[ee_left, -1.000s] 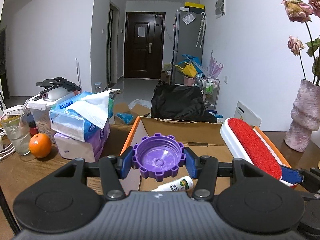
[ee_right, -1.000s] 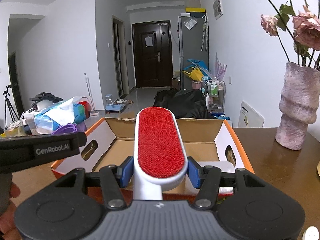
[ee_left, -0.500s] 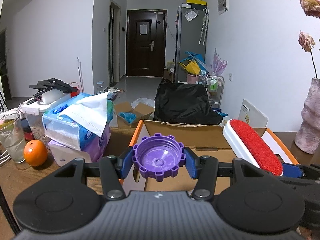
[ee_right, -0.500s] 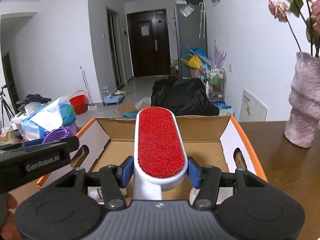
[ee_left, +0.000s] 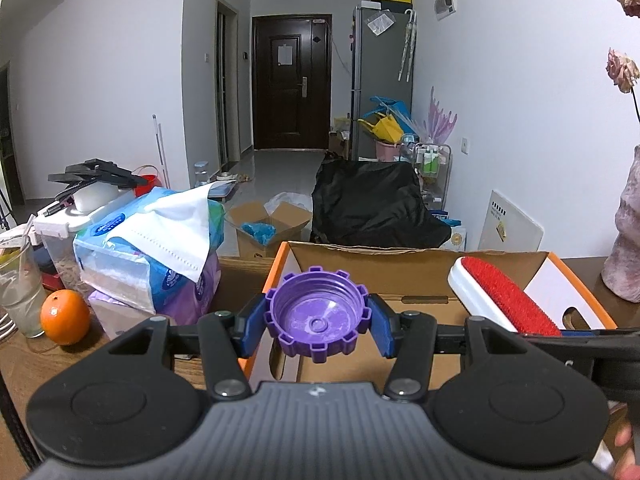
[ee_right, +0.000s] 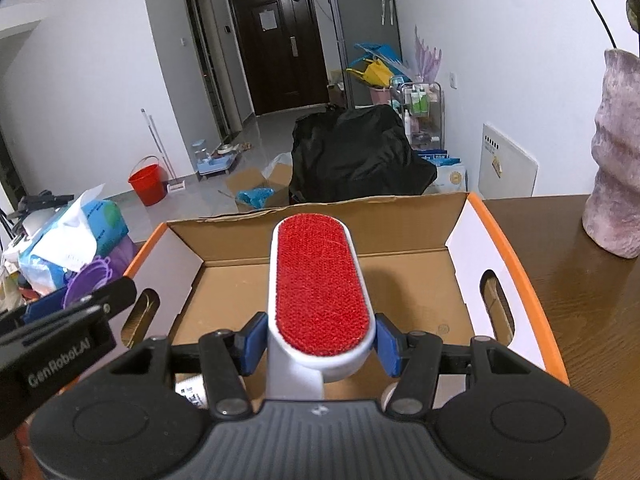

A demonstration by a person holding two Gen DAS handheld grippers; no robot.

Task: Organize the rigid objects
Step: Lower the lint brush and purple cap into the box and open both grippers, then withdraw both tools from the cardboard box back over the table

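My left gripper (ee_left: 316, 322) is shut on a purple notched lid (ee_left: 316, 314), held hollow side up over the left wall of an open cardboard box (ee_left: 400, 258). My right gripper (ee_right: 320, 342) is shut on a white lint brush with a red pad (ee_right: 318, 284), held above the inside of the same box (ee_right: 400, 292). The brush (ee_left: 504, 296) shows at the right of the left wrist view. The left gripper with the lid (ee_right: 90, 280) shows at the left of the right wrist view. A white tube (ee_right: 190, 390) lies in the box, mostly hidden.
Left of the box stand tissue packs (ee_left: 152, 248), an orange (ee_left: 64, 317), a glass (ee_left: 18, 288) and a clear container (ee_left: 68, 236). A pinkish vase (ee_right: 616, 168) stands on the brown table (ee_right: 592, 312) to the right. A black bag (ee_right: 356, 160) lies beyond the table.
Both grippers have moved back towards the near side of the box, still holding the lid and the brush. The right gripper has tilted further down, so more of the box's floor shows.
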